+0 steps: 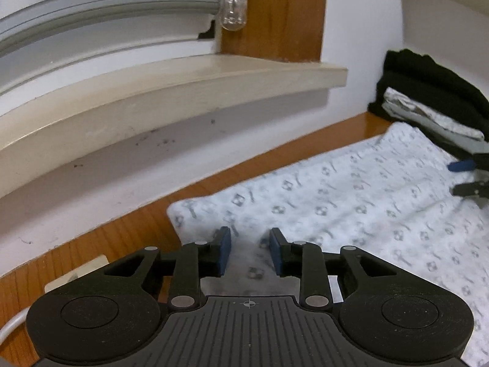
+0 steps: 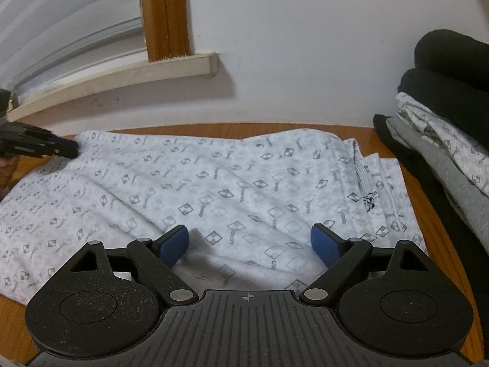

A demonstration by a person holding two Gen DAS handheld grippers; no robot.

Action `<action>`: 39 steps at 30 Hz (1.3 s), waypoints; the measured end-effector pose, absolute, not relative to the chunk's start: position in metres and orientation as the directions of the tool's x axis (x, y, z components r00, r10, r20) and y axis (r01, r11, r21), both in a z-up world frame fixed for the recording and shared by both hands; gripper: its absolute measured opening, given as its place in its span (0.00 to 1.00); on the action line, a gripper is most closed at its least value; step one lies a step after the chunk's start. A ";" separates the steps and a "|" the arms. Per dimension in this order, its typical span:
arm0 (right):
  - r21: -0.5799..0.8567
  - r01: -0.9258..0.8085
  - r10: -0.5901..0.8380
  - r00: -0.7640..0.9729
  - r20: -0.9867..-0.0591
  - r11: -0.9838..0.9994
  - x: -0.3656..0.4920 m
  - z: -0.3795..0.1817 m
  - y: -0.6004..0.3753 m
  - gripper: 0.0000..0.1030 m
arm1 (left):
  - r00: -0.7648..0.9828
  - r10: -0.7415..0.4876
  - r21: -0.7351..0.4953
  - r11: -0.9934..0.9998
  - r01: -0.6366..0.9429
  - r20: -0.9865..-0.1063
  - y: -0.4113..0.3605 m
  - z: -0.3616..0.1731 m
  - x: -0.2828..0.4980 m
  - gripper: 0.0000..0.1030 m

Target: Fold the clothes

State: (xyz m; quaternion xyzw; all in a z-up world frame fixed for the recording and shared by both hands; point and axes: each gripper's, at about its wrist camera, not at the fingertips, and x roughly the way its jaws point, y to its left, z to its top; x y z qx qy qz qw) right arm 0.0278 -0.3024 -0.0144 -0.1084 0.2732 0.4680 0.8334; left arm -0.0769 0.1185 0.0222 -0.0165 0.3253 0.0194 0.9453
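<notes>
A white patterned shirt lies spread flat on the wooden table, its print of small diamonds and lettering too blurred to read. The right gripper hangs wide open over its near edge, holding nothing. The left gripper is partly open, empty, at the shirt's corner. A pile of folded clothes, cut off by the frame, sits just beside the shirt, against a white wall below a windowsill.
</notes>
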 end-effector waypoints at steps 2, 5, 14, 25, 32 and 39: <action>0.083 -0.840 0.725 0.409 -0.555 0.537 0.029 -0.014 -0.303 0.84 | 0.790 0.042 0.014 0.999 -0.042 -0.612 0.114 0.021 -0.079 0.30; 0.098 -0.840 0.732 0.401 -0.551 0.534 0.031 -0.014 -0.305 0.85 | 0.794 0.046 0.030 0.999 -0.035 -0.606 0.113 0.020 -0.082 0.30; 0.099 -0.840 0.732 0.400 -0.552 0.533 0.032 -0.015 -0.304 0.85 | 0.784 0.007 0.017 1.000 0.004 -0.620 0.116 0.022 -0.090 0.30; 0.116 -0.857 0.755 0.368 -0.543 0.502 0.037 -0.014 -0.305 0.85 | 0.792 -0.025 -0.009 1.000 0.025 -0.610 0.121 0.021 -0.103 0.30; 0.104 -0.853 0.748 0.382 -0.543 0.511 0.035 -0.014 -0.306 0.85 | 0.799 -0.040 -0.042 0.999 0.018 -0.600 0.125 0.021 -0.104 0.31; 0.011 -0.823 0.698 0.473 -0.538 0.567 0.024 -0.013 -0.301 0.86 | 0.824 -0.041 -0.163 0.985 -0.063 -0.564 0.153 0.028 -0.112 0.40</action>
